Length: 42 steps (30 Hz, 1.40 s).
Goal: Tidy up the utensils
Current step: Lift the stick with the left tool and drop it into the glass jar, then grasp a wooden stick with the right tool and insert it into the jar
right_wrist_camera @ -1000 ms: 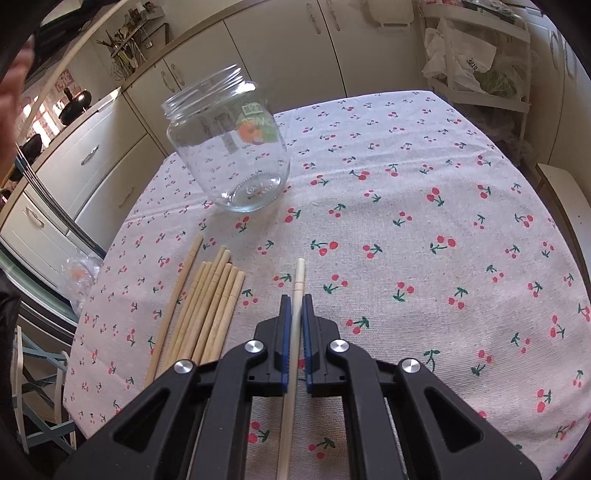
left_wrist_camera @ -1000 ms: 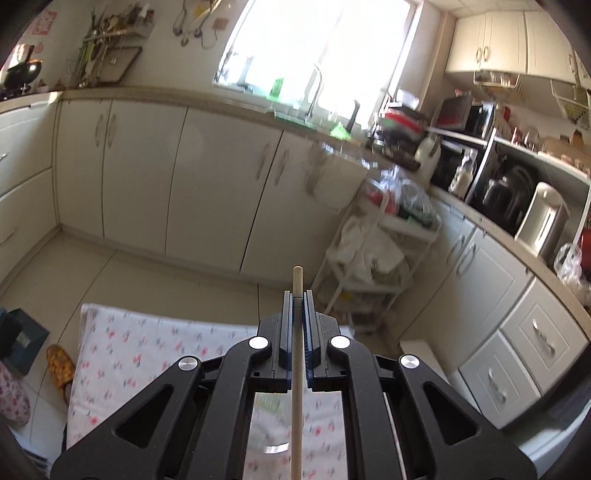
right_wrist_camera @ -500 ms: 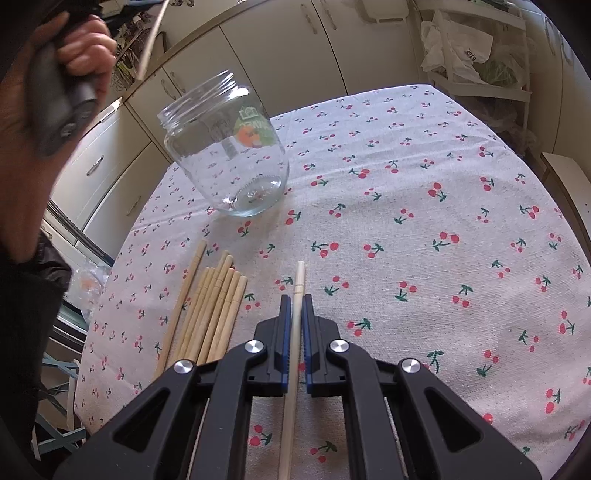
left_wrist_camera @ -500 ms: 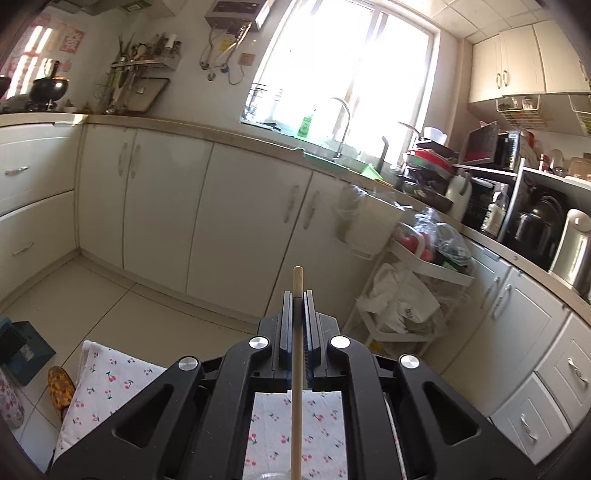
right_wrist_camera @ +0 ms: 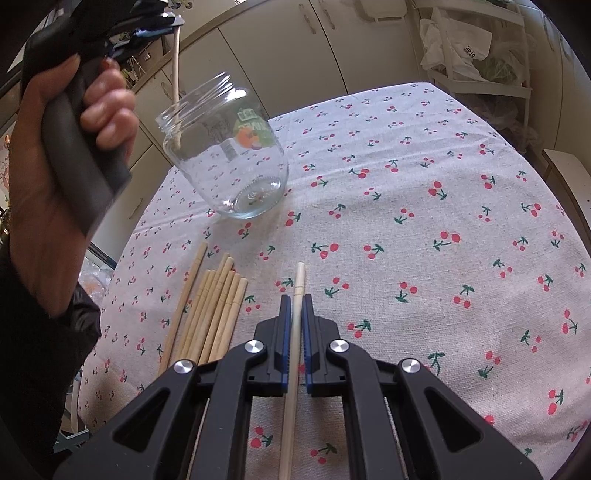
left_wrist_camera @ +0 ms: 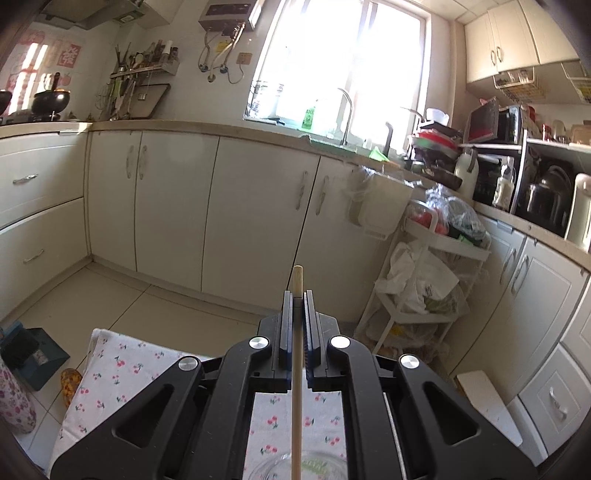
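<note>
My left gripper (left_wrist_camera: 297, 295) is shut on a wooden chopstick (left_wrist_camera: 296, 373). In the right wrist view that gripper (right_wrist_camera: 162, 27) hangs above the clear glass jar (right_wrist_camera: 229, 155), and its chopstick (right_wrist_camera: 176, 74) points down with the lower end inside the jar mouth. The jar rim (left_wrist_camera: 295, 467) shows at the bottom of the left wrist view. My right gripper (right_wrist_camera: 294, 300) is shut on a pale chopstick (right_wrist_camera: 293, 350) low over the cherry-print tablecloth (right_wrist_camera: 424, 229). A bundle of several chopsticks (right_wrist_camera: 210, 317) lies left of it.
The round table ends near the jar on the left and at the far side. A white rack with bags (left_wrist_camera: 424, 280) and kitchen cabinets (left_wrist_camera: 221, 206) stand beyond. A white stool (right_wrist_camera: 569, 173) is at the right.
My left gripper has come down over the jar, and its chopstick tip has entered the jar mouth. The right gripper has stayed in place with its chopstick.
</note>
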Each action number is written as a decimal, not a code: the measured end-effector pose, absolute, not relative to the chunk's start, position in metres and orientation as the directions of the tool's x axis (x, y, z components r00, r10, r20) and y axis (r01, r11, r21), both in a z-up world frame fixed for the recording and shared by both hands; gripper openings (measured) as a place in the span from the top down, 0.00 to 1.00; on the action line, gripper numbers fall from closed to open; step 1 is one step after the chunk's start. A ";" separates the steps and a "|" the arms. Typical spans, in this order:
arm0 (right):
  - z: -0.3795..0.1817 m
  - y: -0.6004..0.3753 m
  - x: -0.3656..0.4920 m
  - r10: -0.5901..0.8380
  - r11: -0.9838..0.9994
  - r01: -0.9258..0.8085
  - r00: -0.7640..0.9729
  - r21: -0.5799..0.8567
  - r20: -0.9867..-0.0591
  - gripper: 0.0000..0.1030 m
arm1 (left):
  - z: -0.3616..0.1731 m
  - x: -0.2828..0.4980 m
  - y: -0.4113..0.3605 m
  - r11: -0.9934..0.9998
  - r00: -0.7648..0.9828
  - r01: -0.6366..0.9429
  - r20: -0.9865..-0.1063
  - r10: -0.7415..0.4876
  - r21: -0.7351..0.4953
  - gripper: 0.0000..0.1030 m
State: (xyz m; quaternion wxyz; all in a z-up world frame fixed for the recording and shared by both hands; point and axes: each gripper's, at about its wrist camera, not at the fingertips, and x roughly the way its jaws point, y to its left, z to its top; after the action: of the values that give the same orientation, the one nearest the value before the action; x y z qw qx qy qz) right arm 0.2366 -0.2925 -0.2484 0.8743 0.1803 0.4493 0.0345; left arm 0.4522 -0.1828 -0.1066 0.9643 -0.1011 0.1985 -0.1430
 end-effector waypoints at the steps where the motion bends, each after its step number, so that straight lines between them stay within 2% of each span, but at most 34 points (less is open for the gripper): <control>1: -0.248 -0.293 0.236 0.223 0.932 0.102 0.594 0.347 -0.773 0.93 | -0.109 0.449 -0.182 0.939 0.878 0.241 -0.358 -0.318 -0.245 0.95; 16: -0.248 -0.296 0.236 0.236 0.923 0.109 0.598 0.369 -0.766 0.94 | -0.123 0.380 -0.162 0.935 0.803 0.330 -0.483 -0.349 -0.128 0.94; 18: -0.247 -0.297 0.234 0.233 0.921 0.115 0.600 0.371 -0.765 0.94 | -0.124 0.371 -0.150 0.937 0.796 0.321 -0.497 -0.346 -0.139 0.90; 21: -0.241 -0.301 0.229 0.239 0.908 0.132 0.618 0.398 -0.749 0.94 | -0.124 0.358 -0.131 0.941 0.792 0.296 -0.510 -0.336 -0.160 0.76; 23: -0.225 -0.302 0.222 0.237 0.904 0.123 0.653 0.410 -0.719 0.94 | -0.126 0.349 -0.117 0.946 0.792 0.275 -0.518 -0.323 -0.169 0.61; 28: -0.165 -0.301 0.226 0.237 0.898 0.063 0.765 0.436 -0.599 0.94 | -0.139 0.332 -0.087 0.952 0.772 0.233 -0.558 -0.305 -0.199 0.50; 34: -0.107 -0.291 0.270 0.232 0.904 -0.024 0.865 0.427 -0.444 0.94 | -0.167 0.318 -0.061 0.951 0.715 0.183 -0.631 -0.301 -0.248 0.47; 42: -0.061 -0.290 0.309 0.225 0.895 -0.059 0.916 0.442 -0.332 0.94 | -0.182 0.316 -0.044 0.947 0.689 0.150 -0.657 -0.306 -0.283 0.47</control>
State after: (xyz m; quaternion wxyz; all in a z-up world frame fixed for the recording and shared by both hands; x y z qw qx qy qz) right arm 0.3086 -0.2898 -0.0612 0.9545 0.2167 0.1908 0.0745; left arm 0.3165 -0.0437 -0.1819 0.9131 -0.1039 0.3740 -0.1248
